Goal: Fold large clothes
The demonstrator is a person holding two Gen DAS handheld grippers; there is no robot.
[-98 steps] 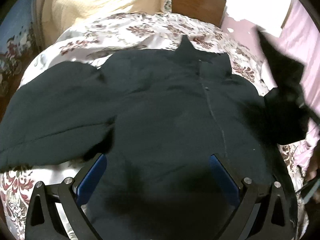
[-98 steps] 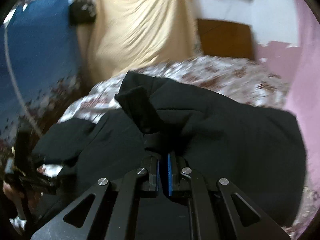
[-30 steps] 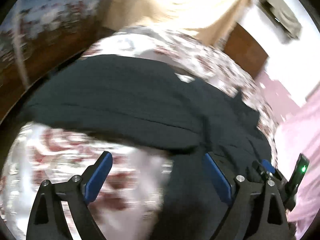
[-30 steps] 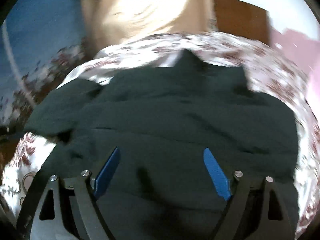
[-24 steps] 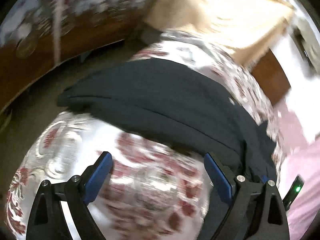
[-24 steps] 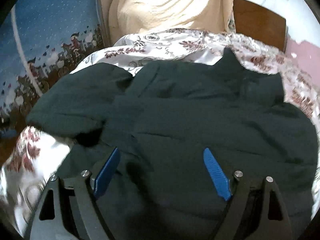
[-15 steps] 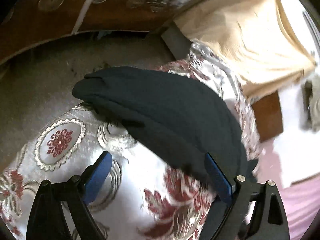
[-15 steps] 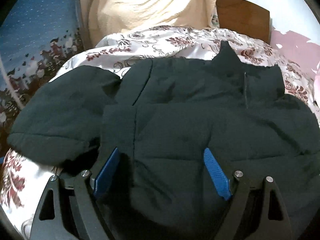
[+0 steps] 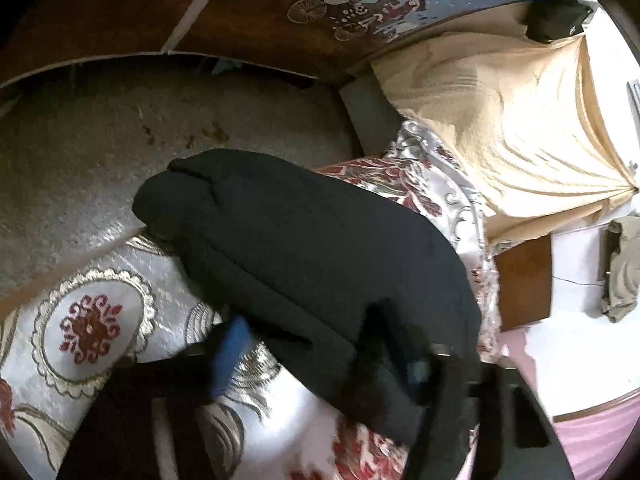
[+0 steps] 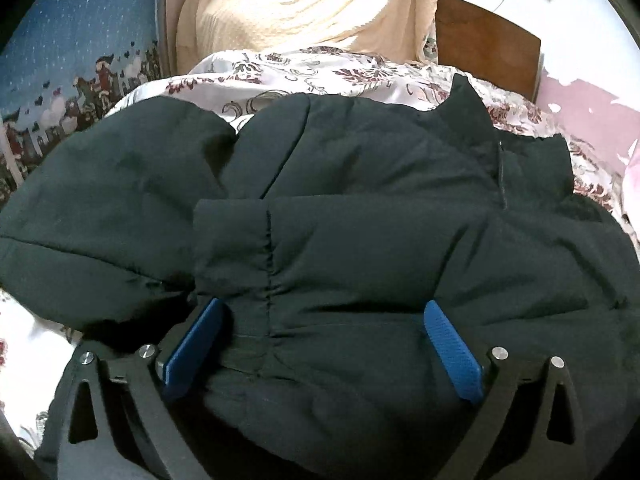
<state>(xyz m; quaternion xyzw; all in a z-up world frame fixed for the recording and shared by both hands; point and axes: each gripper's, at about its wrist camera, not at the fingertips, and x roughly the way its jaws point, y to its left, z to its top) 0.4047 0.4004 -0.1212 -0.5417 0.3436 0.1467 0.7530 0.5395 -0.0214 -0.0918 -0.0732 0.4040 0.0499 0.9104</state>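
Observation:
A black puffy jacket [image 10: 360,200] lies spread on the flowered bedspread [image 10: 304,68], its collar at the far side. One sleeve lies folded across its chest. My right gripper [image 10: 322,348] hangs low over the jacket's near part; its jaws are wide and opening, with padded fabric bulging between the blue pads [image 10: 452,352]. In the left wrist view the jacket's other sleeve [image 9: 312,248] stretches toward the bed's edge. My left gripper [image 9: 324,360] straddles that sleeve near the shoulder. Its jaws are blurred and closing, one blue pad [image 9: 232,352] beside the sleeve's edge, the other finger hidden behind fabric.
Beyond the sleeve's cuff the bed [image 9: 92,320] ends and grey floor [image 9: 80,140] begins. A cream cloth [image 10: 304,4] hangs at the head of the bed beside a brown wooden board [image 10: 484,48]. A pink cloth [image 10: 632,172] lies at the right edge.
My left gripper swung left and down from the jacket's body to the outstretched sleeve, rolled, and its jaws narrowed around it. The right gripper sank closer to the jacket and its jaws widened.

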